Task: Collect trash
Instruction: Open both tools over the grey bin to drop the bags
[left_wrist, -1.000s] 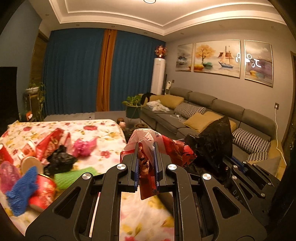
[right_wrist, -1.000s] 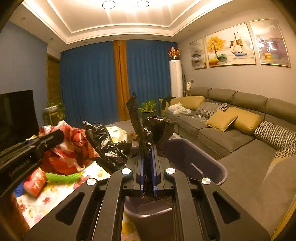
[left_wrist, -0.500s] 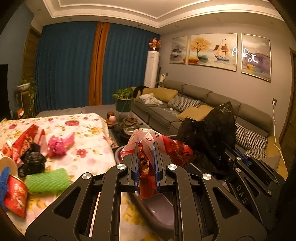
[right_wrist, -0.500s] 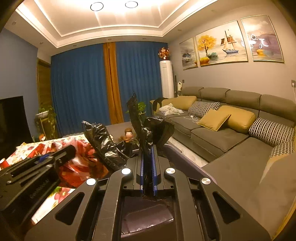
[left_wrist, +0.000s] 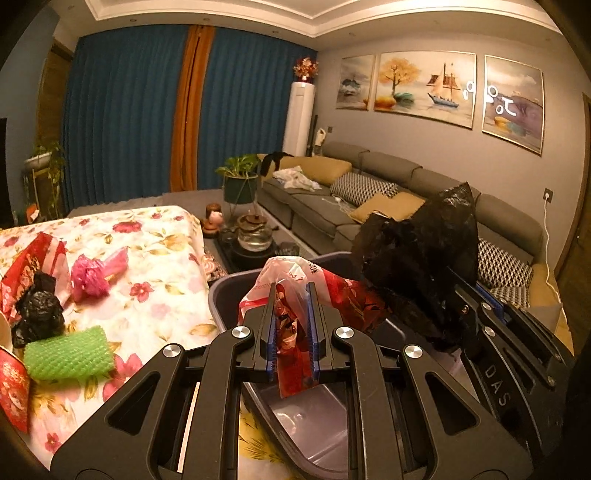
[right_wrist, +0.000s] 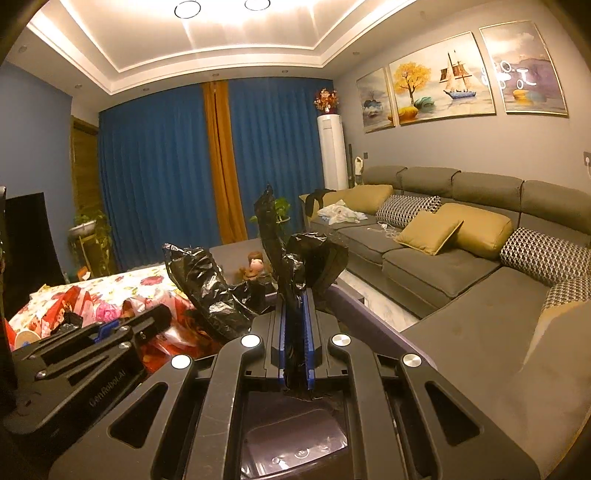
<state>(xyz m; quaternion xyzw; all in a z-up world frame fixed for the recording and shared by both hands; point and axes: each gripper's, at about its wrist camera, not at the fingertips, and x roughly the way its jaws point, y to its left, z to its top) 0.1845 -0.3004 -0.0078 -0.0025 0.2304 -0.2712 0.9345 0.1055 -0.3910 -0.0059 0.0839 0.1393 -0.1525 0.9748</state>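
My left gripper (left_wrist: 291, 295) is shut on a red and white plastic bag (left_wrist: 295, 273) and holds it over the grey trash bin (left_wrist: 221, 295). My right gripper (right_wrist: 295, 299) is shut on a black plastic bag (right_wrist: 310, 258) and holds it above the same bin (right_wrist: 354, 306). The black bag also shows at the right of the left wrist view (left_wrist: 424, 251). The left gripper and its red bag show at the left of the right wrist view (right_wrist: 173, 325). The bin floor under both grippers looks bare.
A floral-cloth table (left_wrist: 147, 236) at left carries a green mesh sleeve (left_wrist: 66, 354), a pink bag (left_wrist: 92, 273), a small black bag (left_wrist: 37, 317) and red wrappers (left_wrist: 29, 258). A grey sofa (right_wrist: 461, 266) runs along the right. A tea set (left_wrist: 255, 232) stands beyond the bin.
Both grippers have moved right from the table to above the bin, each still shut on its bag. The table trash has slid to the left of the left wrist view.
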